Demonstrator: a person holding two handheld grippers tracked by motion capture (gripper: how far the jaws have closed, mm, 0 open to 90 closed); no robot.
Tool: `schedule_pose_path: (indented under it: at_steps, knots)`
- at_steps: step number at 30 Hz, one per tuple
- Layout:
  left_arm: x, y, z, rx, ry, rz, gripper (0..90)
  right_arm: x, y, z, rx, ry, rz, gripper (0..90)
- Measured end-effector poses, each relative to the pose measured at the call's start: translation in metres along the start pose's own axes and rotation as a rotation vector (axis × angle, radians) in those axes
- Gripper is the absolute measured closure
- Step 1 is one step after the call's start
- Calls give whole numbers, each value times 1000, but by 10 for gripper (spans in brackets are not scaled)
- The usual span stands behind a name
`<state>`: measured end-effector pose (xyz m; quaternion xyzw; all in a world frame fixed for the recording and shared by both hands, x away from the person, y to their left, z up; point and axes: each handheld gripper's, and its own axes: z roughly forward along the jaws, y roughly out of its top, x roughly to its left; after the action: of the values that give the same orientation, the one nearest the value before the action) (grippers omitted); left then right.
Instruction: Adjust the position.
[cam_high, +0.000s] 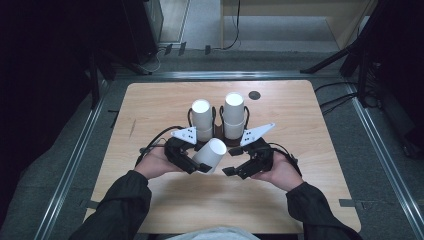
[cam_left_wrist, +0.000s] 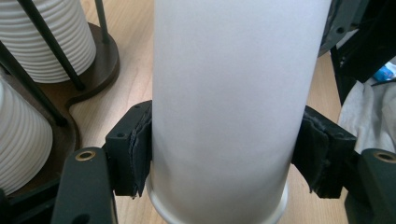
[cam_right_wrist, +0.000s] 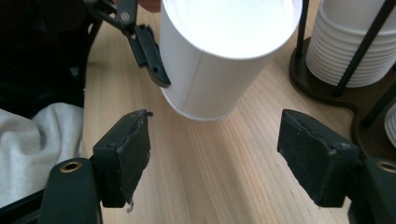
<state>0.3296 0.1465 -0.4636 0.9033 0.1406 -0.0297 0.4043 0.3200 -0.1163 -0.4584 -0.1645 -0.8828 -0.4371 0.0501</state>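
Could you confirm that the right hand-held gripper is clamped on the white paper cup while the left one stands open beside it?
Not quite: the sides are swapped. The left hand-held gripper clamps the white paper cup, as the left gripper view shows, while the right hand-held gripper stands open.

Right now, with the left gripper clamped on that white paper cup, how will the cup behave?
The paper cup looks thin-walled, so it would probably dent if the left gripper squeezes harder. Likely very light. Laid on its round side, it would probably roll.
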Motion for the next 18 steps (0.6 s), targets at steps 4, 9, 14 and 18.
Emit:
schedule_pose_path:
  at_steps: [4, 9, 14, 18]
  knots:
    - [4, 3, 3, 34, -11, 11, 293, -1, -5, 2, 4, -7, 8, 256]
    - [6, 6, 11, 101, -9, 45, 294, -1, -10, 2, 19, -20, -8, 256]
    - [5, 8, 23, 177, -25, 81, 294, 0, -12, 2, 29, -28, -7, 256]
    - [3, 8, 30, 213, -33, 99, 294, -1, -13, 4, 30, -28, -12, 255]
